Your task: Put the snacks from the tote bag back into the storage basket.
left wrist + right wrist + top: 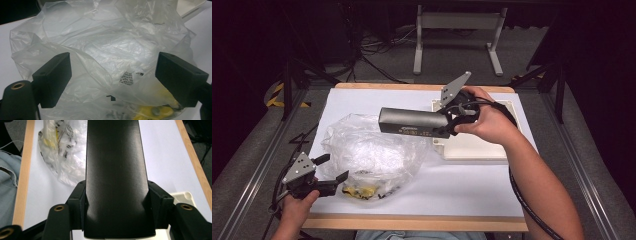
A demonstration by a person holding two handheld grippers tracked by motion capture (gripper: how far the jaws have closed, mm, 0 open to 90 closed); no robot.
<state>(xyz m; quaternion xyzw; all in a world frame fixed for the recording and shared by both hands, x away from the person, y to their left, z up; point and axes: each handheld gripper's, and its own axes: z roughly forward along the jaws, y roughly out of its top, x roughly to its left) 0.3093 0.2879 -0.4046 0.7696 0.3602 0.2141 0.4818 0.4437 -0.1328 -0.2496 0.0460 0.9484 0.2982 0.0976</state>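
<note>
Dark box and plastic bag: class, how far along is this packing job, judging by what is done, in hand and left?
Done: the right claw is shut on the dark box and holds it in the air above the clear plastic bag, off the white tray.
In hand: the left claw is open at the bag's near edge.
Left: probably gripping the bag and sliding the box in.

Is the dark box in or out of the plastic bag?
Out. The right gripper holds the dark box in the air above the plastic bag, clamped between its jaws in the right gripper view.
</note>
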